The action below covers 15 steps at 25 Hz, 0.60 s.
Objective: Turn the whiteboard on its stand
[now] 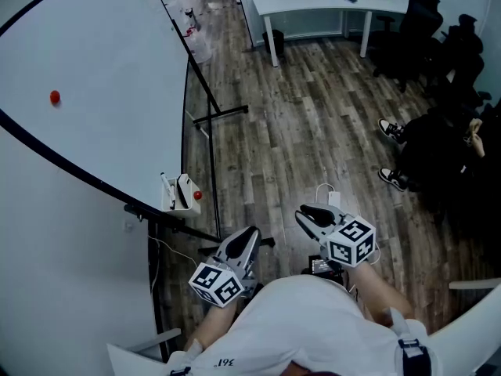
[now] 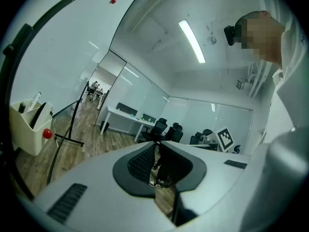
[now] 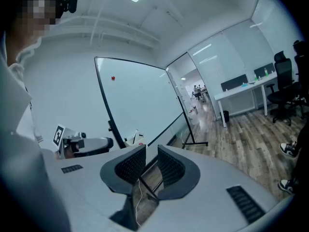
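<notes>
The big whiteboard (image 1: 94,77) is standing on its stand, wearing a red dot (image 1: 55,97). Both grippers are hanging near the whiteboard's bottom corner, not touching it. The left gripper (image 1: 249,235) is pressing its jaws together (nothing inside). The right gripper (image 1: 307,213) is showing a small gap, also empty.

The white, black-framed whiteboard (image 1: 102,77) is standing upright on its black stand (image 1: 221,114), carrying a red magnet (image 1: 54,97).
</notes>
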Each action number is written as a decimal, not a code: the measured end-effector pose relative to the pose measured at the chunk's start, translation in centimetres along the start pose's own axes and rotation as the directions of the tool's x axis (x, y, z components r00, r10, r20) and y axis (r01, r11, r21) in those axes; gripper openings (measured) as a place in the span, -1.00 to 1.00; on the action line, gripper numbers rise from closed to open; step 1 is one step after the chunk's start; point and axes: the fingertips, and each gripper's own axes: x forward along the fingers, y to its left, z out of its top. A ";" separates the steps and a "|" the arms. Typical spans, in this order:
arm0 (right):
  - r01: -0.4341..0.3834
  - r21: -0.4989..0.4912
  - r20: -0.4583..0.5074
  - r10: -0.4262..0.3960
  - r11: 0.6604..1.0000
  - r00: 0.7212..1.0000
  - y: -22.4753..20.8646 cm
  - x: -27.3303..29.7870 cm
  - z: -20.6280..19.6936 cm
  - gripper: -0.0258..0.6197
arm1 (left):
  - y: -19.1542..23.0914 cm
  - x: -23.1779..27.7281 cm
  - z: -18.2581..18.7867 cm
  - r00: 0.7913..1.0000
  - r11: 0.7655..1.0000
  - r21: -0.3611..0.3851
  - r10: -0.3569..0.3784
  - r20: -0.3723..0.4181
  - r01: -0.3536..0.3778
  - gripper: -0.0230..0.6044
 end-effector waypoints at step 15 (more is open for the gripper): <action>0.001 0.006 -0.005 -0.001 1.000 1.000 -4.3 -5.9 -0.4 -0.64 | -5.9 3.9 -2.7 1.000 1.000 -0.008 0.003 -0.015 -0.003 -0.79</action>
